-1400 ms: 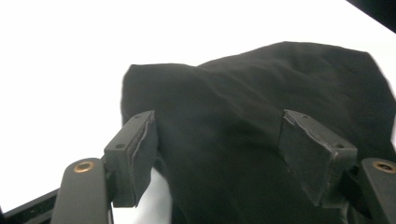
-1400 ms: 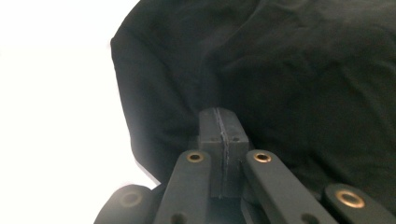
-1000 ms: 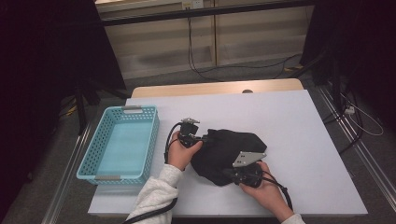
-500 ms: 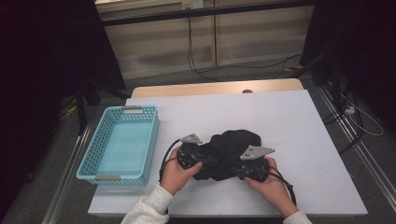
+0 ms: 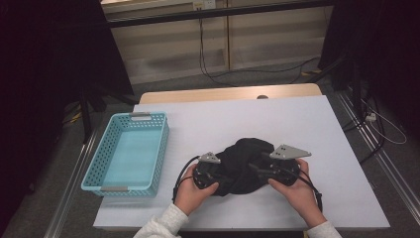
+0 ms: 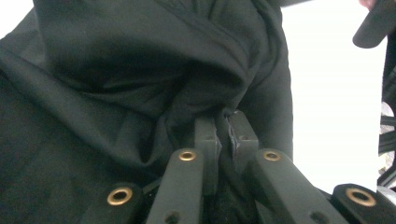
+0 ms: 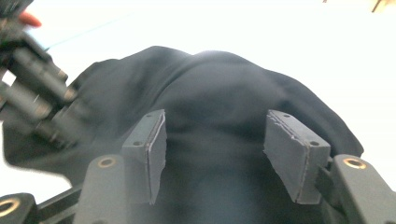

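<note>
A black cloth [image 5: 245,161] lies bunched on the white table [image 5: 297,119], between my two hands. My left gripper [image 5: 223,177] reaches into it from the left. In the left gripper view its jaws [image 6: 225,125] are shut on a fold of the cloth [image 6: 140,70]. My right gripper [image 5: 256,168] points at the cloth from the right. In the right gripper view it [image 7: 215,135] stands open and has just been opening. The cloth [image 7: 219,93] humps up beyond its grey pads [image 7: 156,144], which do not press on it.
An empty turquoise basket [image 5: 129,153] stands at the table's left edge. The table's wooden far edge [image 5: 228,94] lies beyond the white sheet. Cables [image 5: 213,74] run over the floor behind.
The left gripper moved toward the front along the cloth's left side. The right gripper moved up and to the right, and its jaws came apart. The cloth has been drawn into a tighter heap.
</note>
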`<state>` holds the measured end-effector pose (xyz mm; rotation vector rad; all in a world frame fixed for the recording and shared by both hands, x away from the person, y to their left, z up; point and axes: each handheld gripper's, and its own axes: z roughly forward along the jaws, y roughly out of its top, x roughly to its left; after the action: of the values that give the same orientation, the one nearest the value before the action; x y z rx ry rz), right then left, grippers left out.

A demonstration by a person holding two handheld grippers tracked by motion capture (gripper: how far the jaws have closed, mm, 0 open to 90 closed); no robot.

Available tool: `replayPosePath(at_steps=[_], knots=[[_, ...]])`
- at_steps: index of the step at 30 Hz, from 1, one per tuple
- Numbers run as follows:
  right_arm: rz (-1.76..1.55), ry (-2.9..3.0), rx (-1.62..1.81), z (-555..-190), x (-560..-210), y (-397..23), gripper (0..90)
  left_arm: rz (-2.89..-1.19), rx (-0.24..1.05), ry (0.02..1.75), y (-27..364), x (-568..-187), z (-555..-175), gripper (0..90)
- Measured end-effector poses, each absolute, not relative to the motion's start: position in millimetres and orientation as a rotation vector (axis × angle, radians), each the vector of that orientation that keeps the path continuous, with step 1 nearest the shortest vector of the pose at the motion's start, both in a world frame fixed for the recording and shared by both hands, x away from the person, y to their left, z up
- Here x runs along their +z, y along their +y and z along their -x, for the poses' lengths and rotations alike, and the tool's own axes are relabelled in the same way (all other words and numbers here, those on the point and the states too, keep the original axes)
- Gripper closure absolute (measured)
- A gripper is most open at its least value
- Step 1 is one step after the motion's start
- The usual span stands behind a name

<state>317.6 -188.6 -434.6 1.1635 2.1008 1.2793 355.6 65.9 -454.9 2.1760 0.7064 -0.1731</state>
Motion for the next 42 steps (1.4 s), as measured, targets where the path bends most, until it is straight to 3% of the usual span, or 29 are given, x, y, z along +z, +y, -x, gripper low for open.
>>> replayPosePath(at_steps=[5, 8, 10, 13, 16, 28, 34, 42], knots=[[-1.174, 2.08, 1.307, -323, -435, -185, 34.9, -2.18, -0.171, 0.688, 62, -456, -349, 84.8], [-1.147, 2.117, 1.275, -324, -441, -177, 38.5, -2.184, -0.186, 0.683, 60, -454, -346, 84.0], [-1.149, 2.131, 1.244, -324, -446, -175, 48.5, -2.188, -0.181, 0.677, 59, -454, -345, 83.1], [-1.128, 2.14, 1.232, -324, -453, -176, 74.3, -2.179, -0.19, 0.685, 59, -454, -345, 81.5], [-1.102, 2.203, 1.203, -323, -459, -176, 88.8, -2.173, -0.205, 0.689, 58, -454, -346, 79.6], [-1.12, 2.243, 1.125, -305, -461, -209, 90.0, -2.119, -0.164, 0.711, 65, -441, -359, 58.9], [-1.14, 2.222, 1.086, -300, -459, -228, 90.0, -2.045, -0.07, 0.751, 86, -421, -370, 48.0], [-1.189, 2.184, 1.023, -301, -460, -245, 90.0, -1.991, 0.024, 0.86, 114, -419, -384, 43.2]])
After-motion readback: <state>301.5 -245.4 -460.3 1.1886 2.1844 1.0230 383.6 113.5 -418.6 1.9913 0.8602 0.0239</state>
